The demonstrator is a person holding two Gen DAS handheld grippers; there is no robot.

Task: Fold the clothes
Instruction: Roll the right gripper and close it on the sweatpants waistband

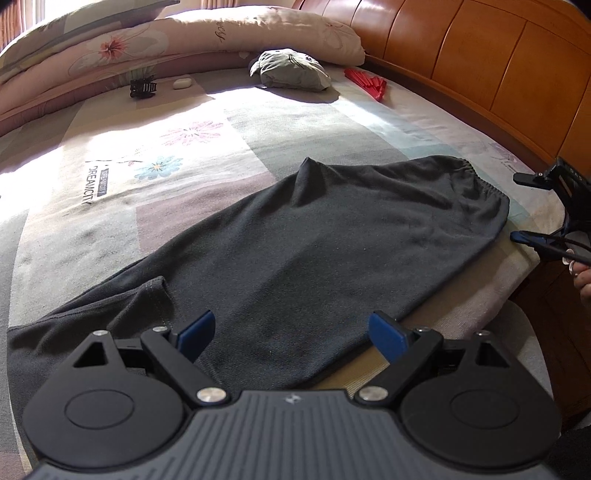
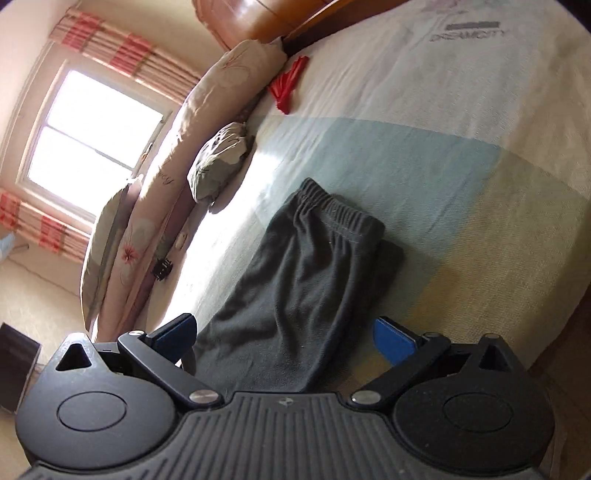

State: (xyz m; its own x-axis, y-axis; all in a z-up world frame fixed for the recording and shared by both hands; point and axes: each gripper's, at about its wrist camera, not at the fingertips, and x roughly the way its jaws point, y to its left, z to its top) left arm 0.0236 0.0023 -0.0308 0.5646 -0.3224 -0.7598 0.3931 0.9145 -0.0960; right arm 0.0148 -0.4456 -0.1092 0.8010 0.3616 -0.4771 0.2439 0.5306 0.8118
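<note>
- Two claws, both spread wide and empty.
- Left claw (image 1: 291, 332): above dark trousers (image 1: 314, 258), not gripping.
- Right claw (image 2: 284, 338): above the waistband end, not touching.

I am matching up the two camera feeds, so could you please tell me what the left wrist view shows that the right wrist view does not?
Only the left wrist view shows the right tongs from outside, open beside the elastic waistband, and the garment's hemmed leg ends.

Only the right wrist view shows the bright window and the red striped curtains.

Both show the dark grey trousers lying on the patterned bedsheet, the grey-green folded cloth bundle, the red folding fan, the black hair claw and the floral quilt.
</note>
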